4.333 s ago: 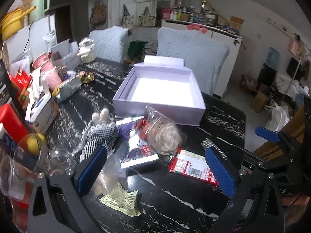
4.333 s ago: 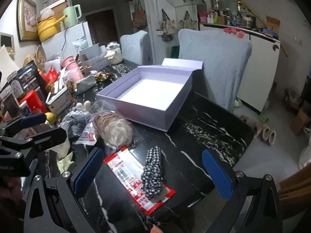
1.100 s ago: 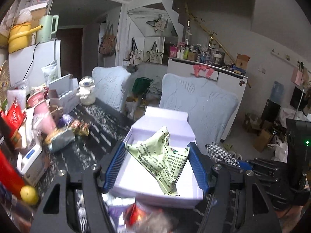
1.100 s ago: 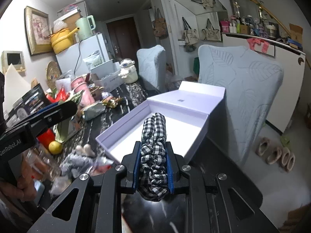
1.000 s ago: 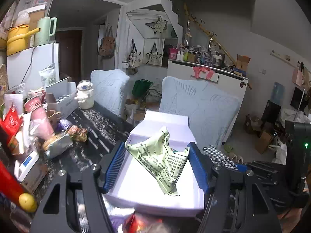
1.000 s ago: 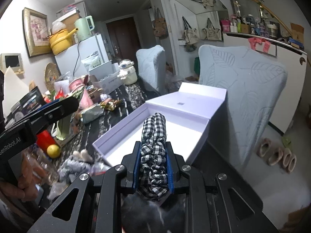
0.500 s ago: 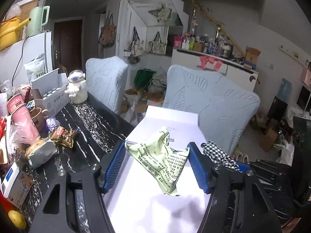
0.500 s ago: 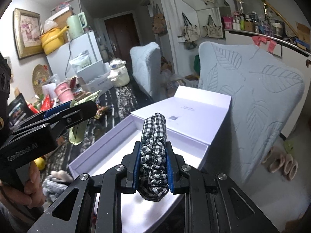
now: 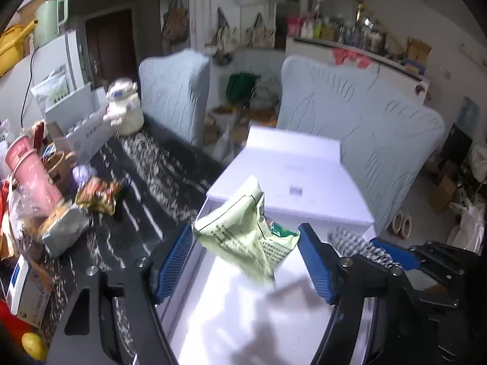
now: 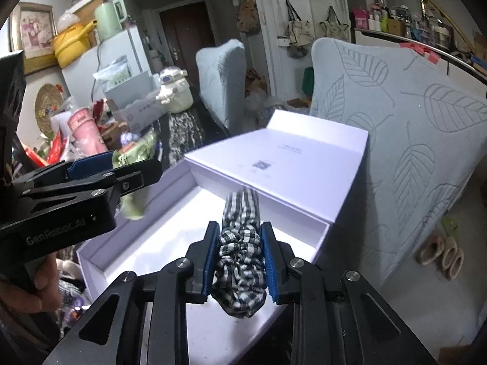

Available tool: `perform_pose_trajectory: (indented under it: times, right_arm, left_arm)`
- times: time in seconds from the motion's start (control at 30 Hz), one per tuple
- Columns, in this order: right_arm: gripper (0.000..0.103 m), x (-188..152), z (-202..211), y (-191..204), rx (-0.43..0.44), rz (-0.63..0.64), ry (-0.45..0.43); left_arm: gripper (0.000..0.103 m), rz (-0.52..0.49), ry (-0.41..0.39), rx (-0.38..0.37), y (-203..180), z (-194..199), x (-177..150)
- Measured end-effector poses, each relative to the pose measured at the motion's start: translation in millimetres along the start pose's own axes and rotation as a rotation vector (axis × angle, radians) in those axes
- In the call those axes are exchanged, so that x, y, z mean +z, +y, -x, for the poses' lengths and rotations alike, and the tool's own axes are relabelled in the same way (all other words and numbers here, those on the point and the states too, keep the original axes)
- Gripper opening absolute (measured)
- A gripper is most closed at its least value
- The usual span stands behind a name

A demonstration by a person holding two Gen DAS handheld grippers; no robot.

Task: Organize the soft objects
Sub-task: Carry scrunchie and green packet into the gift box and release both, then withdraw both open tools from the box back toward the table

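Observation:
An open lilac box (image 9: 231, 319) with its lid folded back lies under both grippers. My left gripper (image 9: 245, 228) hovers over the box's near left part, and its jaws are opening. A crumpled pale green packet (image 9: 243, 231) sits loosely between the blue pads, its lower end blurred as it slips down. From the right wrist, the same packet (image 10: 134, 203) hangs under the left gripper (image 10: 131, 164). My right gripper (image 10: 239, 226) is over the box floor (image 10: 170, 237). Its jaws are opening too, but the pads still press a black-and-white checked scrunchie (image 10: 240, 243).
The black marbled table (image 9: 146, 182) is cluttered on the left: a pink cup (image 9: 30, 176), snack packets (image 9: 97, 194), a white astronaut jar (image 9: 124, 112), a lemon (image 9: 33, 345). Two pale blue chairs (image 9: 359, 140) stand behind the box. A person's hand (image 10: 27, 286) holds the left gripper.
Both grippers have moved forward and down, from short of the box to over its inside. Both pairs of jaws have widened a little, and the green packet has come loose.

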State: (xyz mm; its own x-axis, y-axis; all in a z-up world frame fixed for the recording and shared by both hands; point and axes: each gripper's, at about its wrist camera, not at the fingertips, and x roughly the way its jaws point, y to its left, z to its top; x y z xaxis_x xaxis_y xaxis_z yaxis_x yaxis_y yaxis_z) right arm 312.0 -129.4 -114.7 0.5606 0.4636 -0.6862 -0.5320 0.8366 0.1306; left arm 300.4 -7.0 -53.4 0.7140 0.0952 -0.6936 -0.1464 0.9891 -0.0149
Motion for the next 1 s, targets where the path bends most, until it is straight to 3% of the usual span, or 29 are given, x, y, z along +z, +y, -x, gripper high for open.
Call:
perform_pose_trajectory:
  times: [0.17, 0.5, 1.0]
  right_arm:
    - [0.043, -4.6, 2.6, -4.6, -0.018, -0.012, 0.01]
    - [0.043, -5.5, 18.2, -2.3, -0.036, -0.014, -0.009]
    - [0.043, 3.0, 78.4, 15.7, -0.086, 0.009, -0.11]
  left_arm:
    - [0.078, 0.007, 0.035, 0.047, 2.4, -5.6, -4.2]
    - [0.078, 0.002, 0.037, 0.038, -1.3, 6.1, -6.4]
    - [0.078, -0.017, -0.085, 0.017, -5.8, 74.9, 1.7]
